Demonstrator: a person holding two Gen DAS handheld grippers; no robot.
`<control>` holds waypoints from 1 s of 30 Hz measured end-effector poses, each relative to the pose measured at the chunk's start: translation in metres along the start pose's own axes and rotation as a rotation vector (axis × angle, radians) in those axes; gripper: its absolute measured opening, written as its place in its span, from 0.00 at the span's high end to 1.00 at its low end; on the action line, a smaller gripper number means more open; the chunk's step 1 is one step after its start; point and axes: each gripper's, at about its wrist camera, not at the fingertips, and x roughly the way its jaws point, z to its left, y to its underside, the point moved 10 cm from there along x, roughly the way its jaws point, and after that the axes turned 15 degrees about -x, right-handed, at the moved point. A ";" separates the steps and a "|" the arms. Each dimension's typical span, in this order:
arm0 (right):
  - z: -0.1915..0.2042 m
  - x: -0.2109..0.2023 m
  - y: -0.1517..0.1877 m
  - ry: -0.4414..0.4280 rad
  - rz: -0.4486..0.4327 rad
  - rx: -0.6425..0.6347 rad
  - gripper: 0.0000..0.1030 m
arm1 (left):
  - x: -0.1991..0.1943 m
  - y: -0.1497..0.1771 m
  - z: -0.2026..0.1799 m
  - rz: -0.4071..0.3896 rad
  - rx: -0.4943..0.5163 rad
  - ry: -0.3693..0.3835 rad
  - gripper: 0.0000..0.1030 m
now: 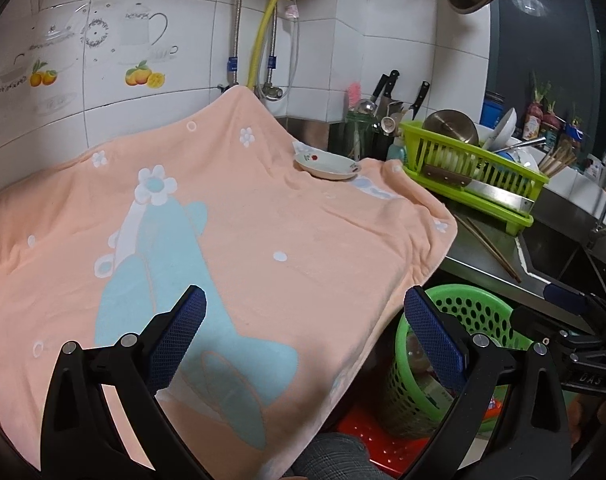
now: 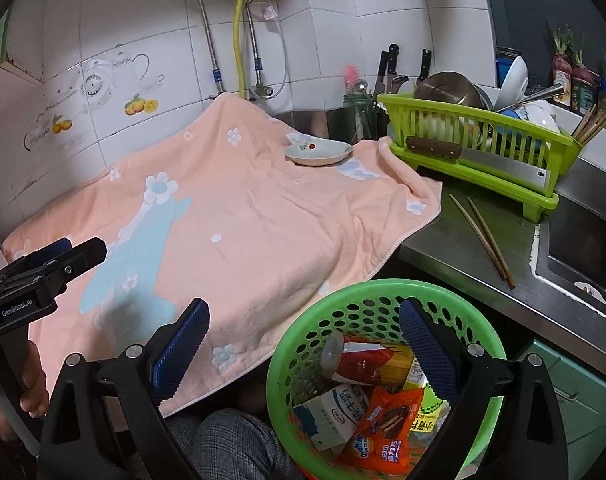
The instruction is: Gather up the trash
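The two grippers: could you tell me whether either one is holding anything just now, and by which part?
Nothing is held. The left gripper and the right gripper both have their jaws wide apart and empty; the trash lies in the green basket.

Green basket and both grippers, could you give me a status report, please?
Both grippers open, empty: left, right. Green basket holds wrappers and cartons. Towel bare except a dish.

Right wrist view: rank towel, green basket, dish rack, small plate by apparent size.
1. peach towel
2. green basket, though it is nearest the camera, which inflates it
3. green dish rack, farther back, so its place against the basket is unsure
4. small plate
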 end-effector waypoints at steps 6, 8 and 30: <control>-0.006 -0.005 0.002 0.009 -0.004 0.012 0.10 | 0.001 0.002 -0.004 0.005 0.009 0.000 0.05; -0.007 -0.006 0.002 0.011 -0.007 0.017 0.10 | 0.001 0.001 -0.005 0.007 0.008 0.002 0.05; -0.022 -0.010 0.009 0.020 -0.001 0.050 0.10 | -0.001 0.003 -0.022 -0.001 0.051 0.002 0.05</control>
